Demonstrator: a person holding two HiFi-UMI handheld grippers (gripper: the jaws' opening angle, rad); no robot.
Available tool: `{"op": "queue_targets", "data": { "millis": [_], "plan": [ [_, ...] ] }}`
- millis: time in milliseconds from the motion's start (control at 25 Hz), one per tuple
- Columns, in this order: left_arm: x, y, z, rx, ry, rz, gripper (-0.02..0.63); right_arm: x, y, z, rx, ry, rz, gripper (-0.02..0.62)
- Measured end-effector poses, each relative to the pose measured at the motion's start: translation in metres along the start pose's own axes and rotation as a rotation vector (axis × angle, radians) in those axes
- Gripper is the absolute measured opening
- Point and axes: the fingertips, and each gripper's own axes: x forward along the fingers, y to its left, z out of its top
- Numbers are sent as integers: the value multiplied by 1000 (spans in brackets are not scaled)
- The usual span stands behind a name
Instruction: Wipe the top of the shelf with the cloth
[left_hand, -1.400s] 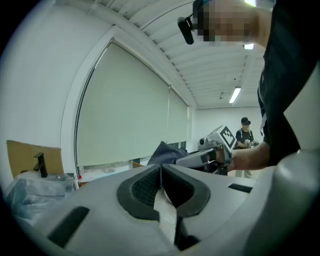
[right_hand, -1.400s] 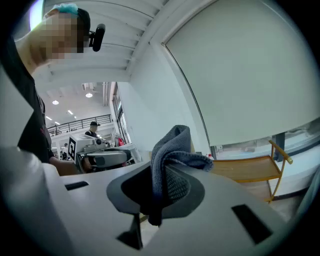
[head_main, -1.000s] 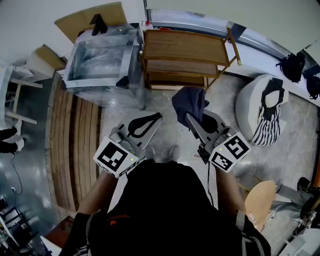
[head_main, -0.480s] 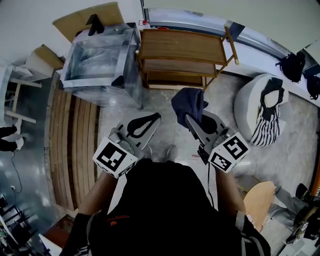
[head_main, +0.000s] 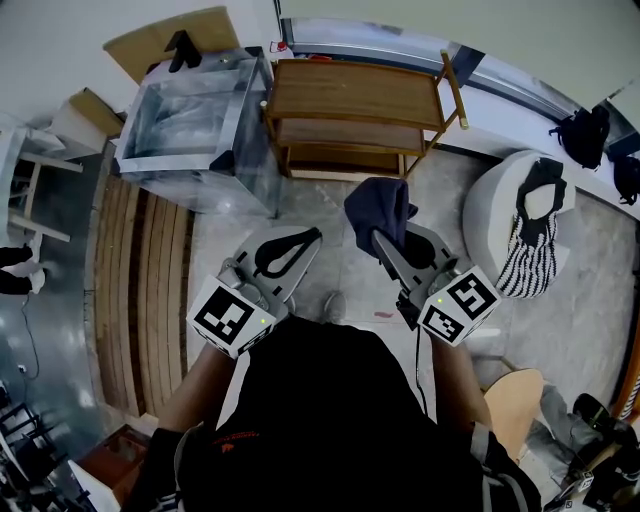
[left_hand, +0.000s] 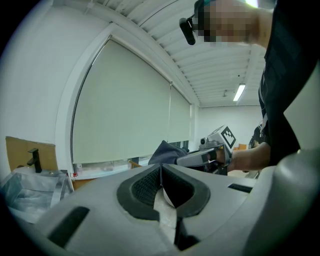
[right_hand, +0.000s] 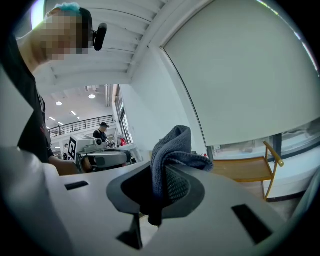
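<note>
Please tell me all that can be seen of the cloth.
The cloth is dark blue-grey and looks like soft microfibre. It is bunched and clamped between the jaws of the right gripper, a rounded fold rising past them, an end hanging below. It touches nothing else and is held short of the wooden shelf.

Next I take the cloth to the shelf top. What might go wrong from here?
The right gripper pinches the dark blue cloth by one fold, the rest bunched loose; dragging on wood may pull it out. The wooden shelf has a raised post at its right end that might snag the cloth. The clear plastic bin stands close at the shelf's left; a wide stroke may bump it.
</note>
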Motion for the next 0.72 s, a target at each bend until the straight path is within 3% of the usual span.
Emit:
{"op": "queue_targets", "data": {
  "millis": [440, 640, 720],
  "plan": [
    [18, 3, 1, -14, 10, 27, 28, -4, -21, 1, 9, 3, 16, 44],
    [20, 9, -2, 32, -13, 30, 29, -4, -26, -1, 8, 2, 16, 44],
    [23, 10, -2, 6, -3, 33, 29, -3, -29, -2, 9, 4, 16, 44]
  ]
}}
